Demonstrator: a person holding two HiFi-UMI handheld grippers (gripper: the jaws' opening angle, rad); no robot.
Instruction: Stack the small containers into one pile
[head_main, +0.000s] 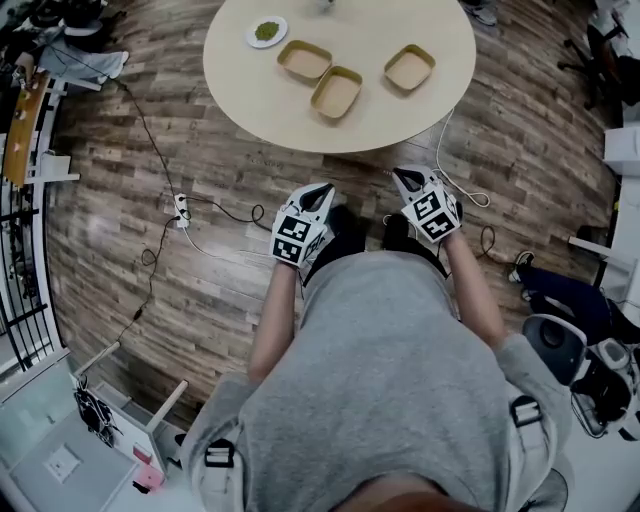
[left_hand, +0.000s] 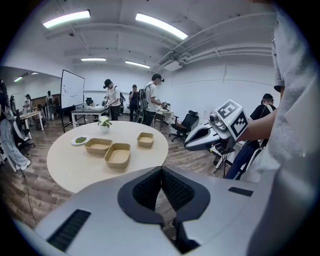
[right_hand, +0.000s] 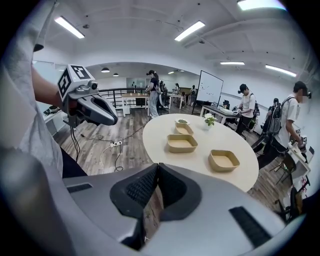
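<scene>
Head view, looking steeply down: a person in a grey top stands on a wood floor (head_main: 120, 230) at the near edge of a round pale table (head_main: 240, 90). Three shallow tan containers stand separately on it. One container (head_main: 304, 60) is at the left, a second container (head_main: 336, 92) is just beside it and nearer the person, and a third container (head_main: 409, 67) sits apart at the right. A small plate (head_main: 267, 31) of something green lies left of them. The left gripper (head_main: 320, 190) and right gripper (head_main: 402, 176) are held over the floor, short of the table, well apart from the containers. A power strip (head_main: 181, 208) and cables lie on the floor at the left.

Left gripper view: the left gripper (left_hand: 161, 170) has its jaws pressed together with nothing between them. Beyond lies the table (left_hand: 65, 170) with the containers (left_hand: 118, 155), the plate (left_hand: 80, 140) and a small potted plant (left_hand: 104, 123). The right gripper (left_hand: 189, 145) shows at the right. People stand behind, near a whiteboard (left_hand: 72, 89).

Right gripper view: the right gripper (right_hand: 158, 167) also has its jaws closed together, holding nothing. The table (right_hand: 160, 137) is ahead, with the containers (right_hand: 182, 143), plate (right_hand: 183, 121) and plant (right_hand: 209, 120) on it. The left gripper (right_hand: 113, 120) shows at the upper left
</scene>
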